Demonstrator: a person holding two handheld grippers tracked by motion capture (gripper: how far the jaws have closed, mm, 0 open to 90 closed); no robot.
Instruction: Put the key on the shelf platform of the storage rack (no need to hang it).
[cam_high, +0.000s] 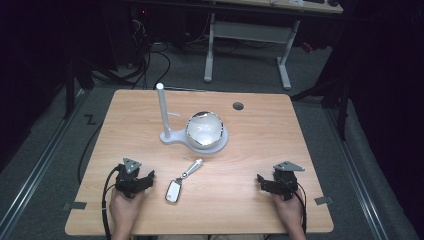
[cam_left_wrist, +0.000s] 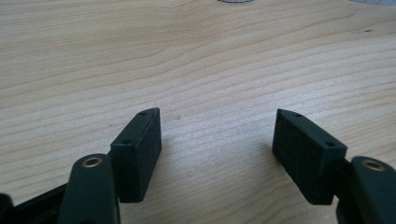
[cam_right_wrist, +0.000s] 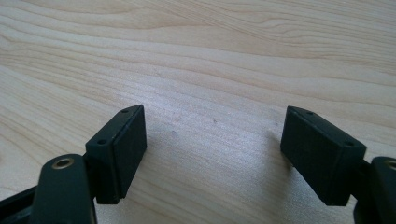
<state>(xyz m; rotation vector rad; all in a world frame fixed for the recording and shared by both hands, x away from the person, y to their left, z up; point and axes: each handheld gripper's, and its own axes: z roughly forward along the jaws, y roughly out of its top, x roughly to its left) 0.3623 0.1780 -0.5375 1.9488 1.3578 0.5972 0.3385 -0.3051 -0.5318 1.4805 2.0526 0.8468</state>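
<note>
Left hand-held gripper (cam_high: 146, 181): rested on the tabletop (cam_high: 260, 150) near its front left edge, jaws spread with only bare wood between them, as the left gripper view (cam_left_wrist: 217, 140) showed.
Right hand-held gripper (cam_high: 261, 182): rested near the front right edge, jaws likewise spread over bare wood in the right gripper view (cam_right_wrist: 215, 140).
Key fob (cam_high: 173, 191): lay flat between the two grippers, nearer the left one but apart from it.
Key fob's long axis: ran diagonally, the flat white body toward the person, the slim metal end (cam_high: 193, 167) pointing away and to the right, toward the stand.
Stand (cam_high: 212, 147): sat mid-table beyond the fob, a pale base carrying an upright white post (cam_high: 162, 107) at its left and a shiny round bowl-like dome (cam_high: 204, 129) at its right.
Hole (cam_high: 238, 106): a small dark round opening in the tabletop behind the stand.
</note>
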